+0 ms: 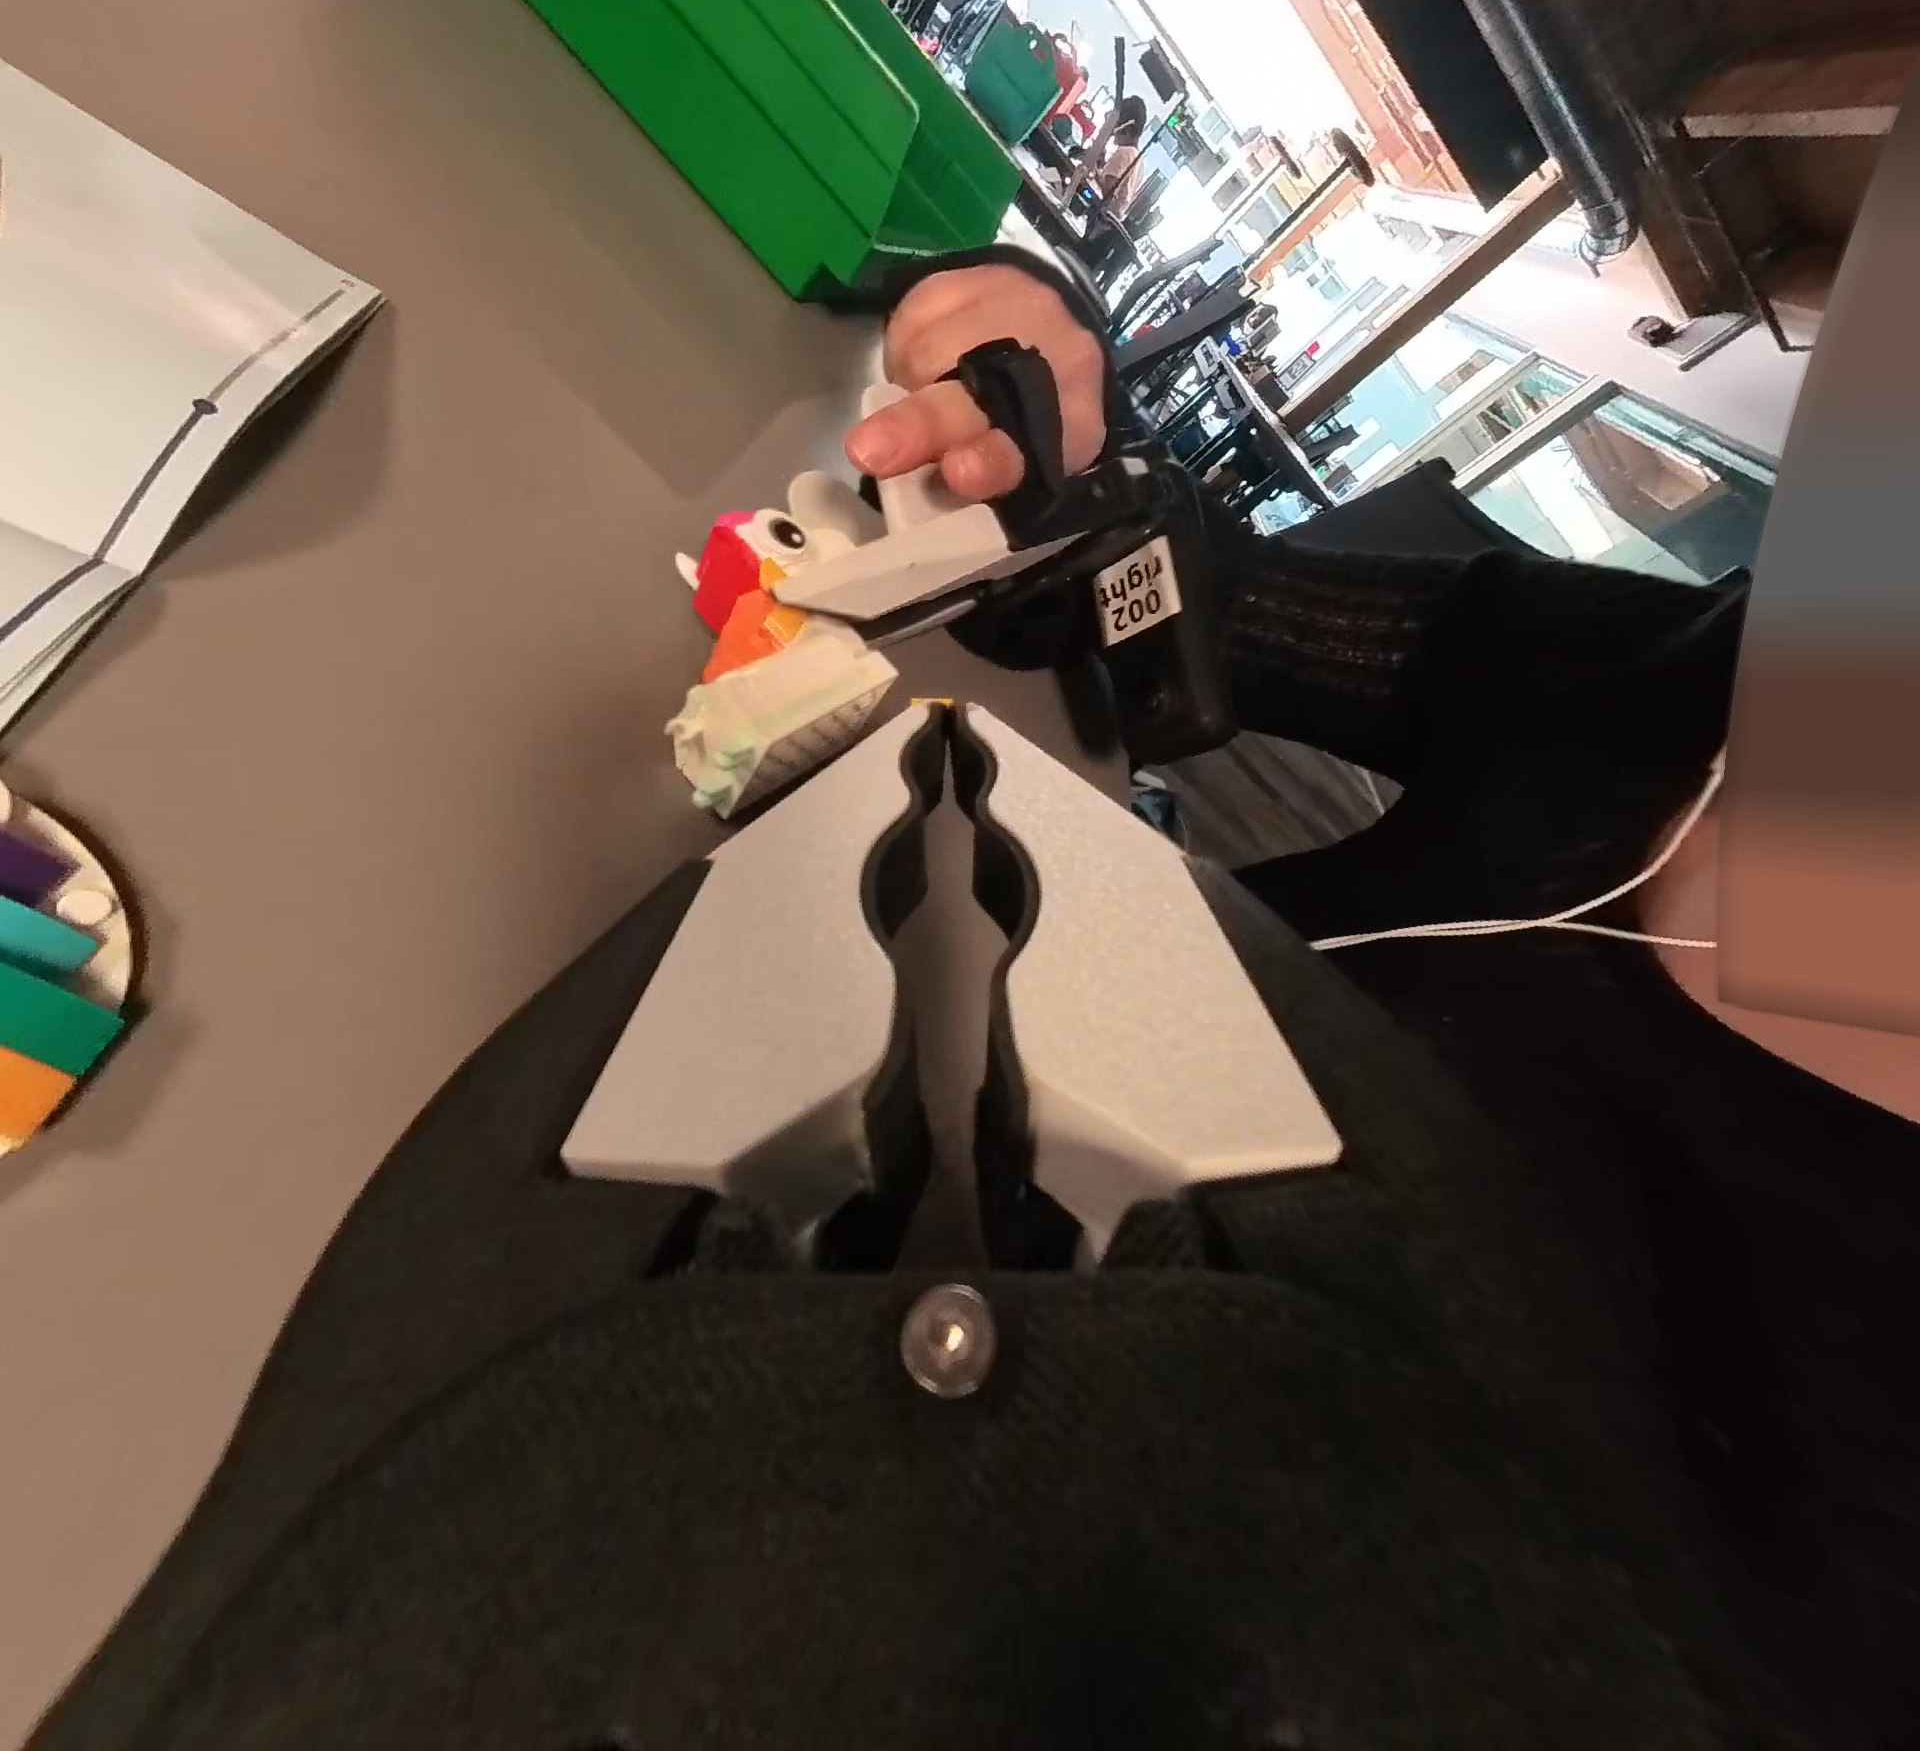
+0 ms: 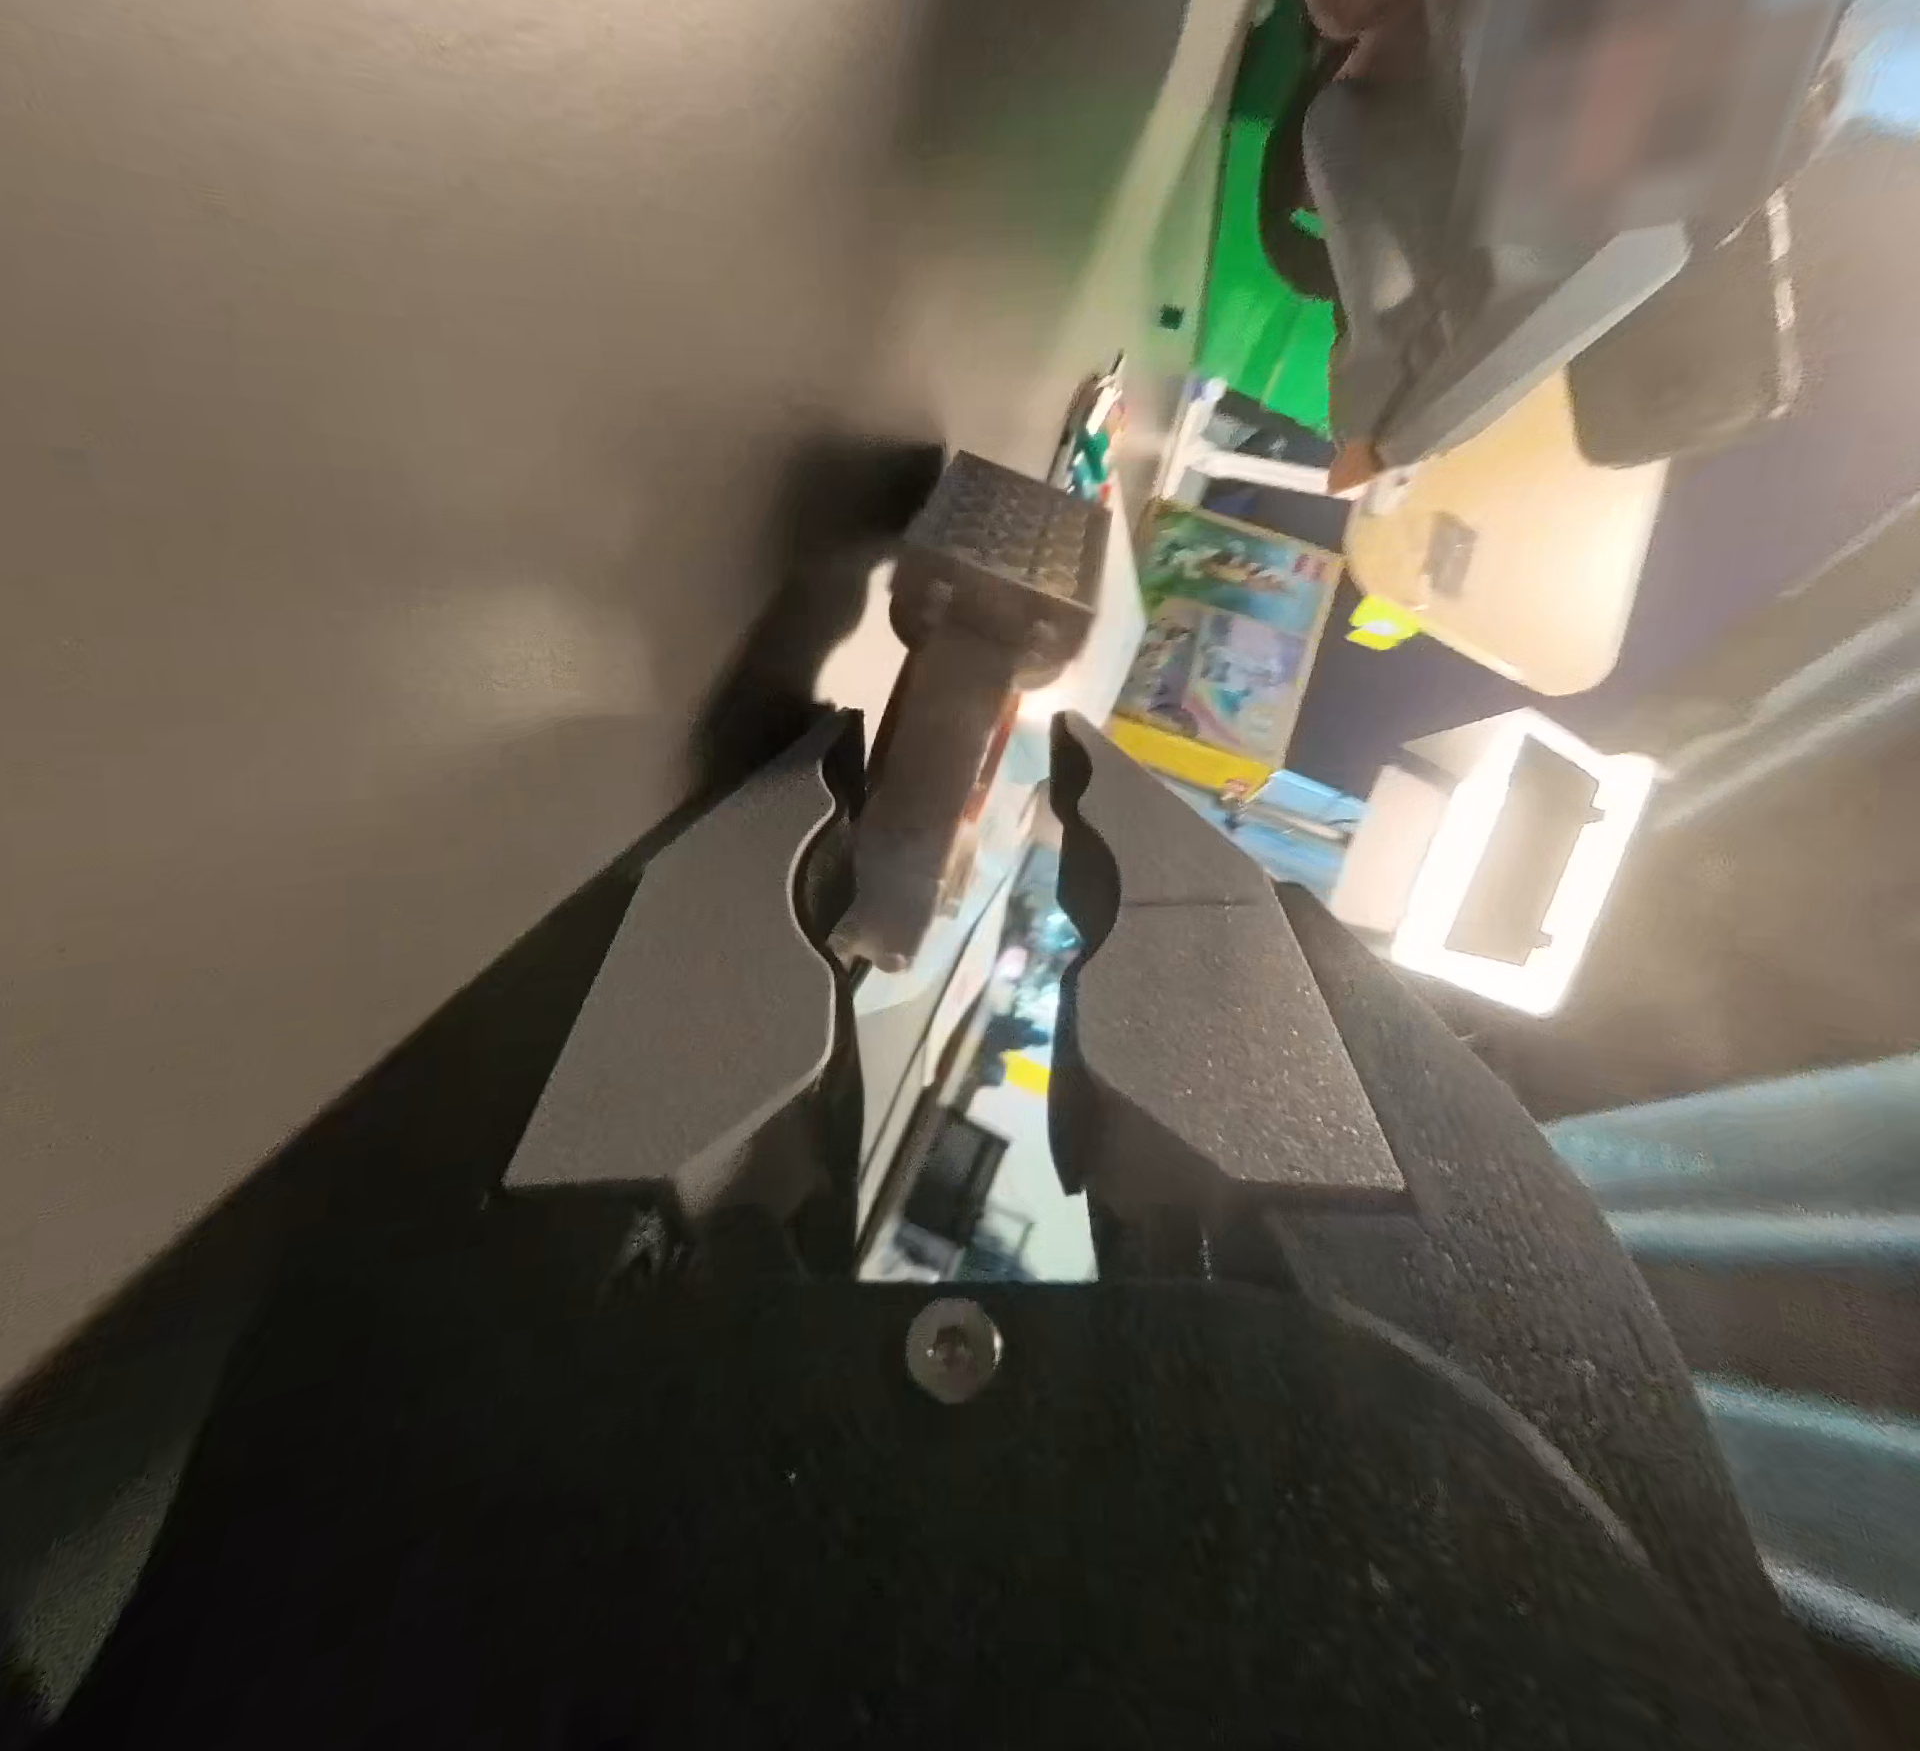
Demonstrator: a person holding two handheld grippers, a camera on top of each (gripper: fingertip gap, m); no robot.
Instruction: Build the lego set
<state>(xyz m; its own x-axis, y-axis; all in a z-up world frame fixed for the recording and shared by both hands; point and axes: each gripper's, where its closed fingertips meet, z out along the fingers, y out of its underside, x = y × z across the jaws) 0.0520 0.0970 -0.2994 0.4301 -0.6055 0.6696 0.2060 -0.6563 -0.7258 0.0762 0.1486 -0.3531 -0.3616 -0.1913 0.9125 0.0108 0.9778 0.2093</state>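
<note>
The lego model (image 1: pixel 774 714) is a small figure with eyes, pink, red and orange bricks and a white studded base. It hangs tilted near the table edge. My right gripper (image 1: pixel 821 605) is shut on its orange middle, and a person's hand holds that gripper. In the right wrist view the model (image 2: pixel 997 548) shows dark between the right gripper's (image 2: pixel 956 735) jaws, base outward. My left gripper (image 1: pixel 940 714) is shut on a small yellow piece (image 1: pixel 932 702), of which only a sliver shows at the tips. It sits just right of the model's base.
A green bin (image 1: pixel 727 60) stands at the back of the grey table (image 1: pixel 416 558). An open instruction booklet (image 1: pixel 156 371) lies at left. A round tray (image 1: pixel 62 974) of loose coloured bricks is at the left edge. A lego box (image 2: pixel 1226 641) shows blurred in the right wrist view. My hands' fingertips stand some 8 cm from each other.
</note>
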